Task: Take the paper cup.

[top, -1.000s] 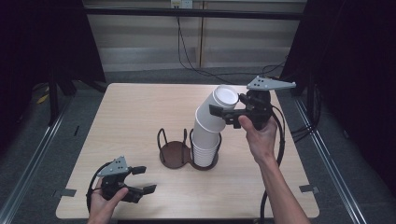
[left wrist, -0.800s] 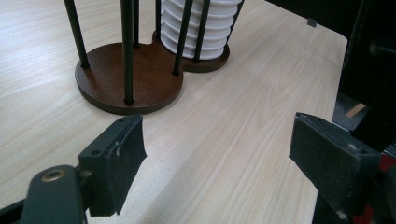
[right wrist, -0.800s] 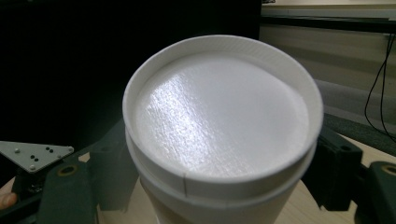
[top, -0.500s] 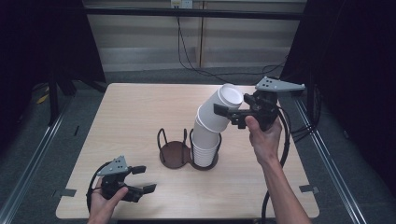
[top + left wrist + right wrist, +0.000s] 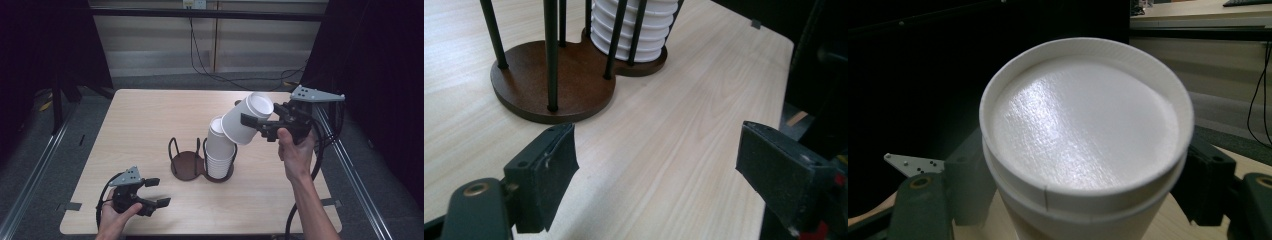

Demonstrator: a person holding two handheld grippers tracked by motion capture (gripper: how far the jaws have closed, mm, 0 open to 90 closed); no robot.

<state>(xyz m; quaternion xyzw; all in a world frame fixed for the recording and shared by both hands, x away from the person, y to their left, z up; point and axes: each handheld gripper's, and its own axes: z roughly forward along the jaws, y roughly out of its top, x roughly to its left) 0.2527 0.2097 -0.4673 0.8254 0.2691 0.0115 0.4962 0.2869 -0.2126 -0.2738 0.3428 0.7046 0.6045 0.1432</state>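
The right hand-held gripper (image 5: 260, 127) is clamping a small stack of inverted white paper cups (image 5: 247, 117), jaws closed on the sidewall, and is carrying it up and to the right; since the earlier pictures this lifted stack has separated from the remaining cups (image 5: 220, 150) in the wire cup holder (image 5: 200, 162), so the removal step appears complete. The left hand-held gripper (image 5: 152, 192) is resting low on the worktop (image 5: 150, 115) with jaws partly open (they have just been opening slightly) and holding nothing. The holder's black rods are standing near the cups' path.
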